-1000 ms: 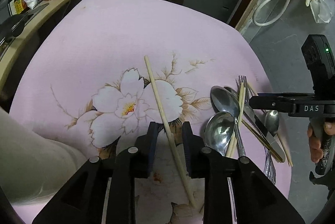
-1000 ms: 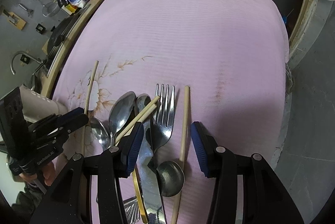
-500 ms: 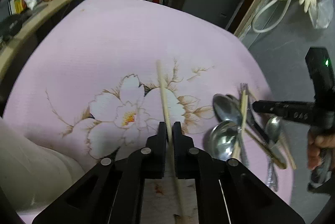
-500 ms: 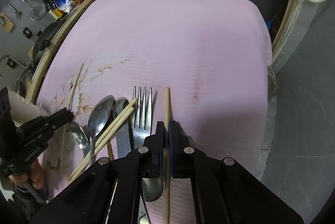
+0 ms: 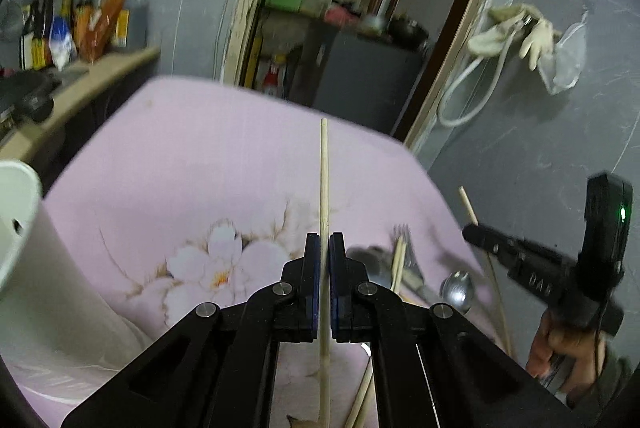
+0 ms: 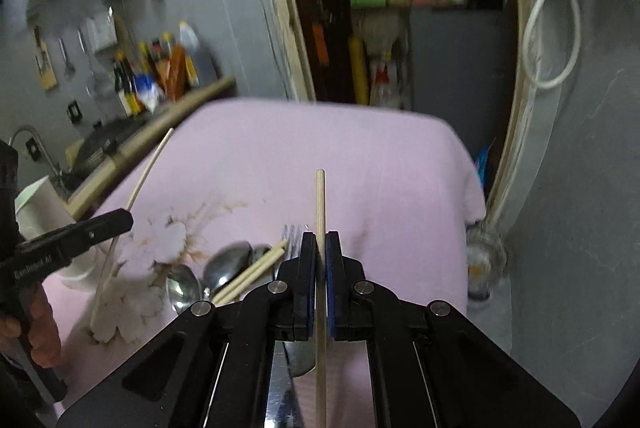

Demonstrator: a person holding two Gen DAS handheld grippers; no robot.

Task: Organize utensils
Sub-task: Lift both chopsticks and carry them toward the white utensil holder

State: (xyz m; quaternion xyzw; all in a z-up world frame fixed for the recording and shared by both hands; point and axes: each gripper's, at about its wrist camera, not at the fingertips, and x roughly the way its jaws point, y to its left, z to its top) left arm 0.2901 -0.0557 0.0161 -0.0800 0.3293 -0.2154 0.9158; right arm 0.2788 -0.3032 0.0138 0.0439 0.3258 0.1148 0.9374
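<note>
My left gripper (image 5: 324, 248) is shut on a pale wooden chopstick (image 5: 324, 180) and holds it lifted above the pink flowered tablecloth (image 5: 200, 164). My right gripper (image 6: 320, 248) is shut on a second chopstick (image 6: 320, 200), also lifted. On the cloth lie spoons (image 6: 228, 264), a fork (image 6: 292, 230) and two more chopsticks (image 6: 256, 266). In the left wrist view the right gripper (image 5: 472, 228) shows at the right with its chopstick (image 5: 468, 206). In the right wrist view the left gripper (image 6: 120, 218) shows at the left with its chopstick (image 6: 150, 164).
A white utensil holder (image 5: 16, 212) stands at the table's left. A wooden counter with bottles (image 5: 80, 24) runs behind on the left. A glass (image 6: 482, 268) sits on the floor past the table's right edge. A doorway and grey wall lie behind.
Both grippers closed on a chopstick each, then lifted them off the cloth; the views have tilted up toward the room.
</note>
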